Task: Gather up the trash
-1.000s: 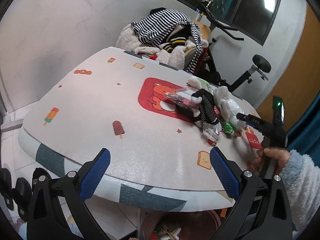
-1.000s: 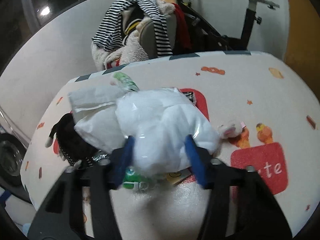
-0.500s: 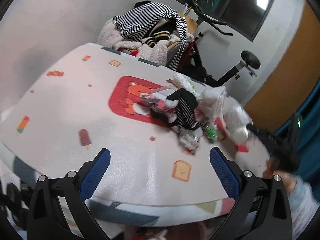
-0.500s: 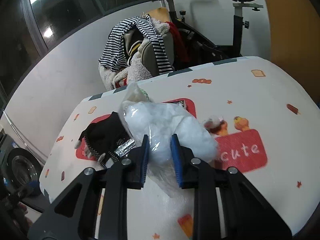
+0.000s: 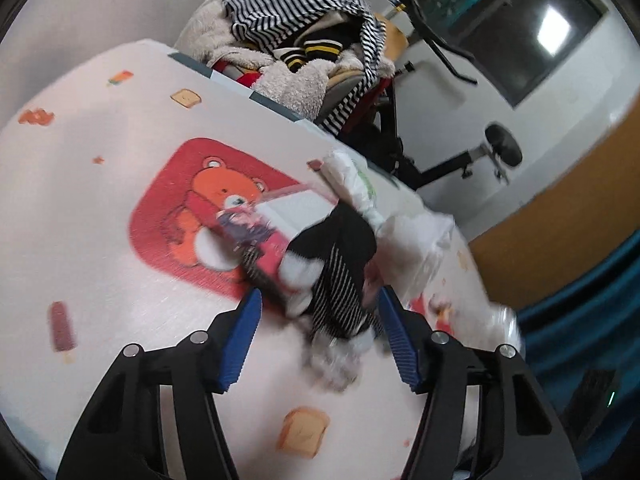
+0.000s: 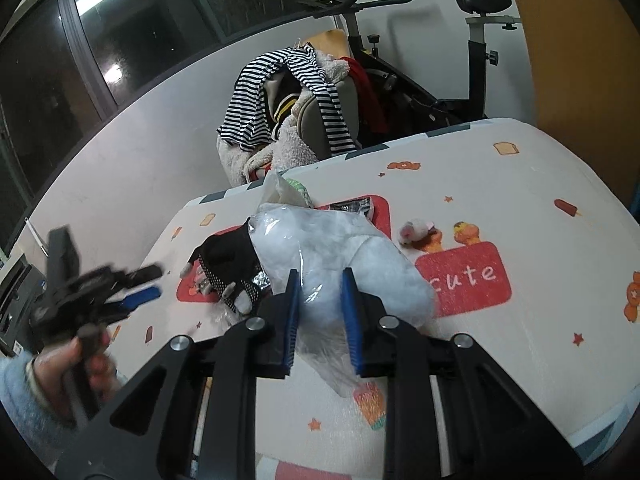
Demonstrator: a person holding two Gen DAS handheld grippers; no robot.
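Left gripper [image 5: 318, 336], jaws spread, now nearer the black striped sock [image 5: 340, 276] lying between them; right gripper [image 6: 320, 308] pinching the clear plastic bag [image 6: 340, 256].

Striped clothes [image 6: 288, 92] heaped on chair; exercise bike [image 6: 476, 52] behind; cartoon-print table [image 6: 540, 208].

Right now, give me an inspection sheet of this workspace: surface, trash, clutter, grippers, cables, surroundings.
Surface: table with a cartoon-print cover.
Job's things: white plastic bag; crumpled wrappers; small wad.
Clutter: black striped sock; red box.
Grippers: right gripper shut on the white plastic bag; left gripper open, fingers either side of the sock.
Cables: nothing seen.
Surroundings: chair heaped with clothes; exercise bike; dark window.
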